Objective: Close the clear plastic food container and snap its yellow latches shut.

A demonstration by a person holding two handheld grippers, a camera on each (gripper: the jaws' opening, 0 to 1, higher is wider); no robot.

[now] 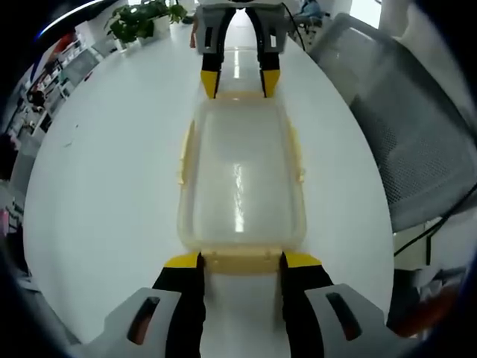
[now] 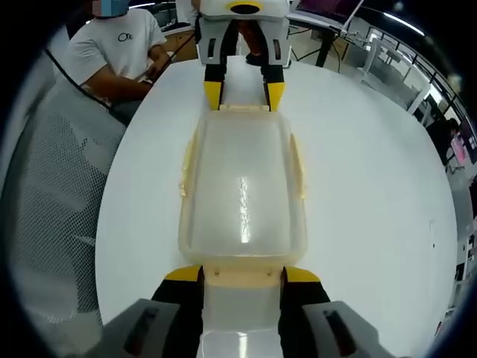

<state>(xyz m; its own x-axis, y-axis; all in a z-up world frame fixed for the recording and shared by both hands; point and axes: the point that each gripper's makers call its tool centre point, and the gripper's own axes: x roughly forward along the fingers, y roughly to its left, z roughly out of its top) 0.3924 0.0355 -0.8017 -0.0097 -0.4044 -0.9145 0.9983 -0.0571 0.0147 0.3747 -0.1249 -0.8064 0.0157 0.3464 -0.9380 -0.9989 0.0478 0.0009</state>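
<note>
At the bottom centre of the left gripper view my left hand-held gripper (image 1: 240, 262) sits with its yellow-tipped jaws spread to either side of the near yellow latch (image 1: 240, 260), bracketing it, not pinching; I judge that stance lets me lever the flap down. Just beyond, the clear plastic food container (image 1: 240, 179) lies lengthwise up the middle of the frame on the white tabletop (image 1: 112, 186), lid apparently seated, which is why both ends can be worked at once. Its side latches (image 1: 183, 153) stand out along the long edges. At upper centre my right hand-held gripper (image 1: 238, 80) faces me, jaws likewise apart around the far latch.

From the right gripper view it mirrors: right hand-held gripper (image 2: 242, 274) at bottom centre straddling its end latch (image 2: 242, 274), the container (image 2: 242, 186) ahead, the left hand-held gripper (image 2: 244, 93) at upper centre. Beyond, a mesh chair (image 2: 52, 201) fills the left side and a seated person (image 2: 123, 52) occupies the upper left.
</note>
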